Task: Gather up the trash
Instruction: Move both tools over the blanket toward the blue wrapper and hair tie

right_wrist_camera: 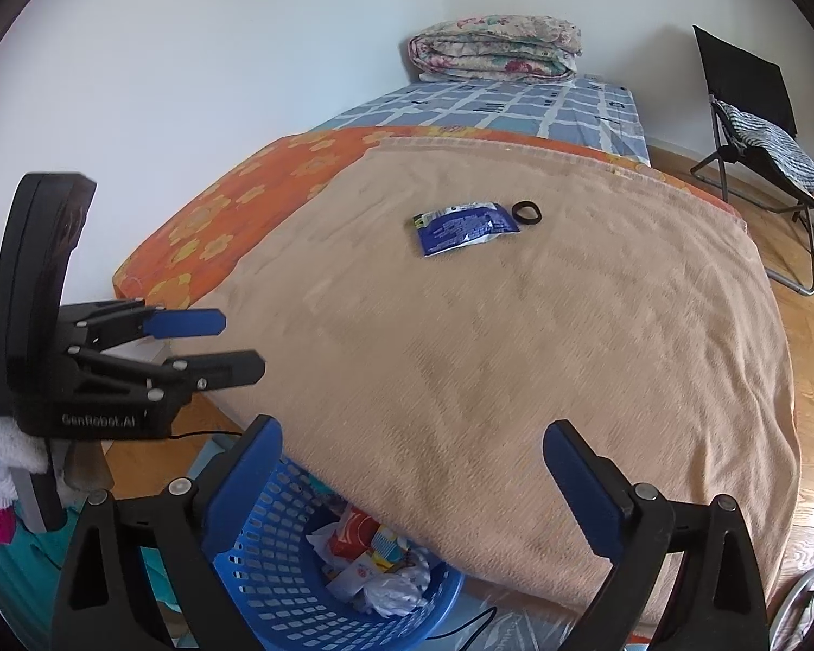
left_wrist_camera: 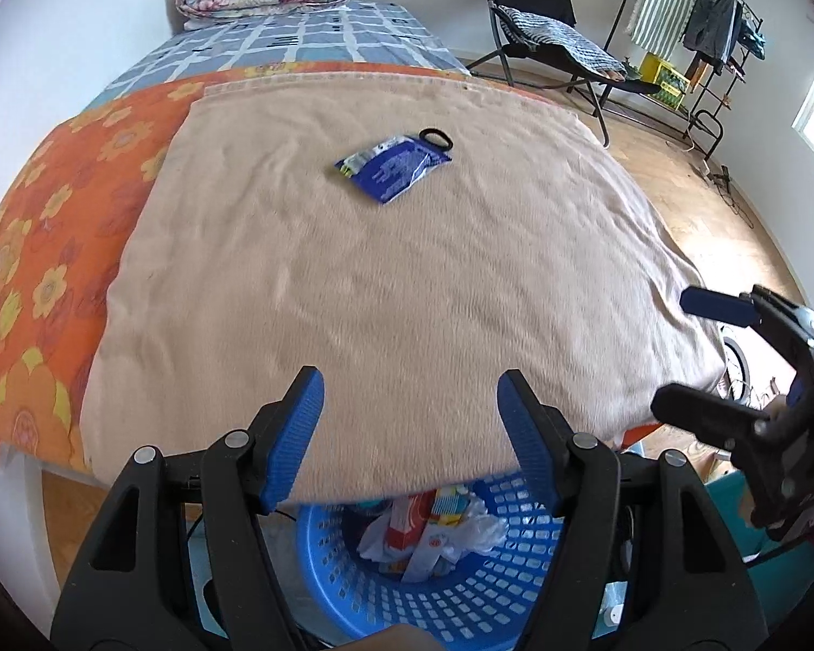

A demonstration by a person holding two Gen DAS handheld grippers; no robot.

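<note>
While both tools hang over the near edge of the bed, the left tool (left_wrist_camera: 409, 401) is released, its blue fingers spread wide with nothing between them, and the right tool (right_wrist_camera: 412, 466) is likewise released and bare. On the tan blanket (left_wrist_camera: 396, 293) that covers the bed lies a blue wrapper (left_wrist_camera: 393, 165), flat and crumpled, toward twelve o'clock from the left tool and well apart from it; in the right wrist view the same blue wrapper (right_wrist_camera: 464, 227) sits at about twelve o'clock, far up the tan blanket (right_wrist_camera: 515, 358). Just beside the wrapper, at its one o'clock corner, rests a black ring (left_wrist_camera: 436, 136), which appears to touch the wrapper's edge in the left view and to lie a little off it in the right view, black ring (right_wrist_camera: 527, 213). Below the blanket's hanging edge, at six o'clock, stands a blue basket (left_wrist_camera: 515, 586) holding white, red and patterned trash (left_wrist_camera: 434, 531); the right view shows the blue basket (right_wrist_camera: 266, 569) at seven o'clock with the trash (right_wrist_camera: 374, 559) inside it. At the far end of the bed a folded quilt (right_wrist_camera: 496, 46) is stacked against the wall, and a black folding chair (left_wrist_camera: 537, 21) stands on the wooden floor (left_wrist_camera: 694, 200) at two o'clock.
</note>
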